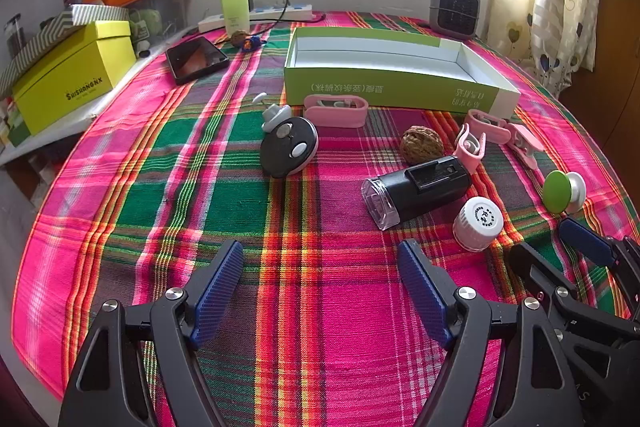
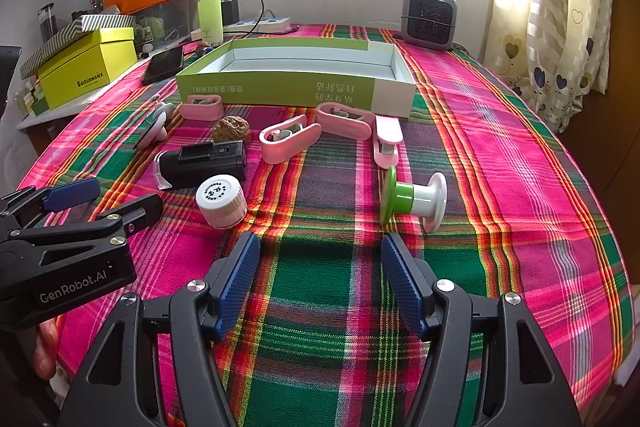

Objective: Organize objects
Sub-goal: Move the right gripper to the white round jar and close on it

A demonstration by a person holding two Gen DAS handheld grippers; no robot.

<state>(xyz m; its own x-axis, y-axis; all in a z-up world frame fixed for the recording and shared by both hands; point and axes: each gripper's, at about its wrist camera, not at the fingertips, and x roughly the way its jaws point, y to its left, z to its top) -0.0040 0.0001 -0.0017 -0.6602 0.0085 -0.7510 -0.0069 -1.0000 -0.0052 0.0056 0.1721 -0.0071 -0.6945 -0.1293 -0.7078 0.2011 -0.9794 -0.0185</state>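
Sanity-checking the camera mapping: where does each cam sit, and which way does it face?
Left wrist: sits on the left gripper, angled down across the plaid tablecloth toward the window; own open fingers show, right gripper at the right edge.
Right wrist: sits on the right gripper, same heading; own open fingers show, left gripper at the left edge.
Shared: green open box, walnut, white bottle cap.

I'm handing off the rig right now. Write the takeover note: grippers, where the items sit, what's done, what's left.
Left gripper: open, empty, over the cloth.
Right gripper: open, empty, behind the green-and-white spool.
Green box: nothing visible inside.
In front of it on the cloth: four pink clips, walnut, black light, white cap, black round gadget, spool.
Done: nothing boxed.
Left: probably everything into the box.
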